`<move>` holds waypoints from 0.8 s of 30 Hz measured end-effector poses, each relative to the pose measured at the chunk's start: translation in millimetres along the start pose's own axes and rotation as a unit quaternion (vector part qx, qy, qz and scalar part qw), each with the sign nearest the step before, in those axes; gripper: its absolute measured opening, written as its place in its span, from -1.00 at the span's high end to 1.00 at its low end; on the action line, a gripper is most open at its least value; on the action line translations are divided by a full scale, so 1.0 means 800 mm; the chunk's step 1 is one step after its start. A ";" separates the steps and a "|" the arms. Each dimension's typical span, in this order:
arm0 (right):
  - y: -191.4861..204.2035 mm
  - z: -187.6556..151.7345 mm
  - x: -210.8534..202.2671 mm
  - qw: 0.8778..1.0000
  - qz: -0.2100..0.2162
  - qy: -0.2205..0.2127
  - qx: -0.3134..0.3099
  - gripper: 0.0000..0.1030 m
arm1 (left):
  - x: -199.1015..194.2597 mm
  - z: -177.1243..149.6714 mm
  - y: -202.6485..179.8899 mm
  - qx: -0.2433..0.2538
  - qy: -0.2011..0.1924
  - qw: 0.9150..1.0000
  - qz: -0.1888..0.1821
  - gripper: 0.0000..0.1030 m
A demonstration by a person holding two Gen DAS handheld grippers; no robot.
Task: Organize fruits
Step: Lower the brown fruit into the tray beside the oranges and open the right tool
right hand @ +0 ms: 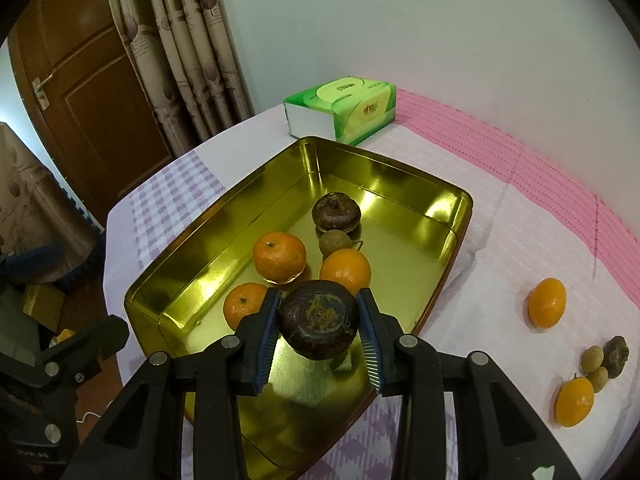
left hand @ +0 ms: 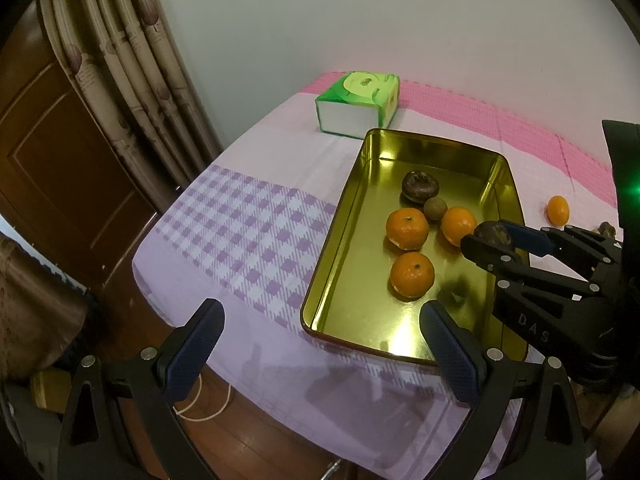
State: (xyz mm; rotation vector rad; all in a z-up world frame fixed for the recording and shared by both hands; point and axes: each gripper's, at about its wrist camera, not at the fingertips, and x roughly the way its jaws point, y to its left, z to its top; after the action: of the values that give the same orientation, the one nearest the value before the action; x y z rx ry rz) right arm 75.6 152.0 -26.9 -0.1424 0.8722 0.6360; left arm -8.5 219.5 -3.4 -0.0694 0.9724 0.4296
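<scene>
A gold metal tray (right hand: 192, 264) (left hand: 340, 248) lies on the table and holds three oranges (right hand: 279, 257), a dark water chestnut (right hand: 336, 212) and a small brown longan (right hand: 335, 242). My right gripper (right hand: 318, 320) is shut on another dark water chestnut (right hand: 318, 318) and holds it above the tray's near right part; it also shows in the left wrist view (left hand: 493, 236). My left gripper (left hand: 322, 344) is open and empty, over the table's front edge just before the tray.
On the cloth right of the tray lie an orange (right hand: 547, 303), a second orange (right hand: 574, 400), two longans (right hand: 593, 362) and a water chestnut (right hand: 616, 356). A green tissue pack (right hand: 340, 110) stands behind the tray by the wall. Curtain and door are at the left.
</scene>
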 end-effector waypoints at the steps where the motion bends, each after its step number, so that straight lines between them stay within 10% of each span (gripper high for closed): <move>1: 0.000 0.000 0.000 1.000 0.000 0.000 0.000 0.32 | 0.000 0.000 0.000 0.000 0.000 1.000 -0.001 -0.90; 24: -0.025 -0.016 -0.079 0.994 0.022 -0.090 0.061 -0.04 | 0.004 -0.007 -0.004 0.011 0.000 1.000 0.010 -0.90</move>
State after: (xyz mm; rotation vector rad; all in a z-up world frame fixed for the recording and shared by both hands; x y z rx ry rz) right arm 48.9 102.3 9.8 0.0437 0.7400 0.6237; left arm -9.7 216.1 -9.7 -0.0395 0.9793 0.4370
